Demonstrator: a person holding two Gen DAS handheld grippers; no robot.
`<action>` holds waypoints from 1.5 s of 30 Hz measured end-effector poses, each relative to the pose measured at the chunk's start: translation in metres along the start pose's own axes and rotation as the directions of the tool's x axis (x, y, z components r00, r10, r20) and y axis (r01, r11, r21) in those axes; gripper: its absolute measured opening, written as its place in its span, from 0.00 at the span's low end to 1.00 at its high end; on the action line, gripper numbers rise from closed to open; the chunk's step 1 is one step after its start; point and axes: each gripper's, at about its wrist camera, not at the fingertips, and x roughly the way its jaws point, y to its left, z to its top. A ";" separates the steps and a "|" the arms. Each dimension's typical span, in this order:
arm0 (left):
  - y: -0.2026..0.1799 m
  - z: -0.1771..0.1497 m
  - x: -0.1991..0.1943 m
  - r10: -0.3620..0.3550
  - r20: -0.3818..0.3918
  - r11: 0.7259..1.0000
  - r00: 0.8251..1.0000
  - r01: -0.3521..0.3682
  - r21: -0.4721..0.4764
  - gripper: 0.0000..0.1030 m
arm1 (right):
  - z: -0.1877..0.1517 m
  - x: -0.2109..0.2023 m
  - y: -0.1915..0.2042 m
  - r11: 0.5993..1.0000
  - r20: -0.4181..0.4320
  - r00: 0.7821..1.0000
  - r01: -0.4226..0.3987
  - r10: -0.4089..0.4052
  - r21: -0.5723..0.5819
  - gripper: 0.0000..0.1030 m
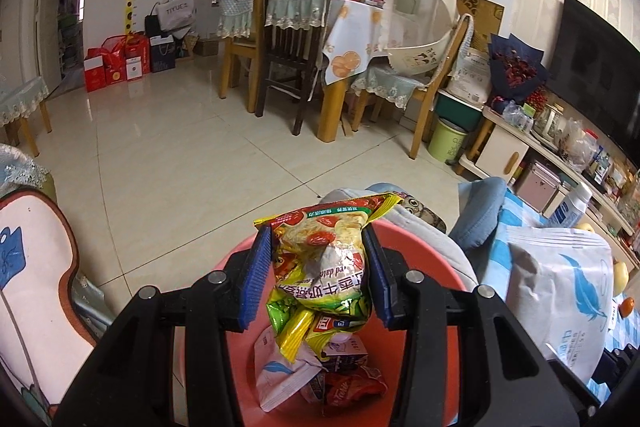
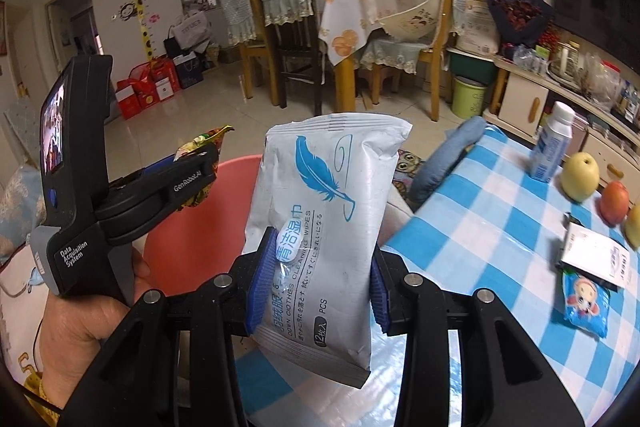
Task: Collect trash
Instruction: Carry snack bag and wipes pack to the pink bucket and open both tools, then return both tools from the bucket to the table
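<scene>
Two grippers, both loaded. Left gripper (image 1: 318,273) pinching a crinkled yellow-green snack wrapper (image 1: 320,259) between its blue pads (image 1: 256,279), held right over a red bin (image 1: 432,267). Only visible from the left wrist: inside of that bin, already holding a white torn packet (image 1: 280,379), a small carton and a red wrapper (image 1: 356,387). Also a pink-and-white cushion at far left.

Right gripper (image 2: 318,287) clamped on a white wet wipes pack (image 2: 324,227) with a blue feather print, pack standing upright and a bit tilted, hovering just beside the bin's rim (image 2: 224,195) at the edge of the blue checked tablecloth (image 2: 480,227). Same pack peeking in at the right of the left wrist view (image 1: 560,287).

Only from the right wrist: the left gripper from the side (image 2: 200,163), with its little screen and the person's hand (image 2: 80,315) wrapped round the handle, wrapper tip poking out past the fingers. Also the tabletop stuff still lying there: white bottle (image 2: 552,143), yellow-green apple (image 2: 580,177), red apple (image 2: 614,201), a blue cartoon snack packet (image 2: 586,303) with a white card packet (image 2: 596,259) overlapping its top.

Dining chairs and table in the background of both.
</scene>
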 end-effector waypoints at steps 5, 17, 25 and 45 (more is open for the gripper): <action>0.006 0.001 0.003 0.012 -0.005 1.000 1.000 -0.012 -0.014 0.45 | 0.005 0.016 0.011 1.000 -0.014 1.000 -0.017 0.017 -0.016 0.42; 0.002 0.004 0.005 0.064 0.016 0.998 0.998 -0.064 0.001 0.74 | -0.004 0.037 0.017 0.998 -0.007 1.000 0.024 -0.024 -0.052 0.68; -0.021 -0.002 0.006 0.046 0.009 0.997 0.999 -0.047 0.064 0.80 | -0.017 0.019 -0.014 0.994 0.014 0.994 0.106 -0.106 0.010 0.77; -0.094 -0.028 0.010 0.003 -0.033 0.967 0.999 0.005 0.254 0.84 | -0.062 -0.022 -0.070 0.973 -0.011 0.975 0.224 -0.224 0.053 0.86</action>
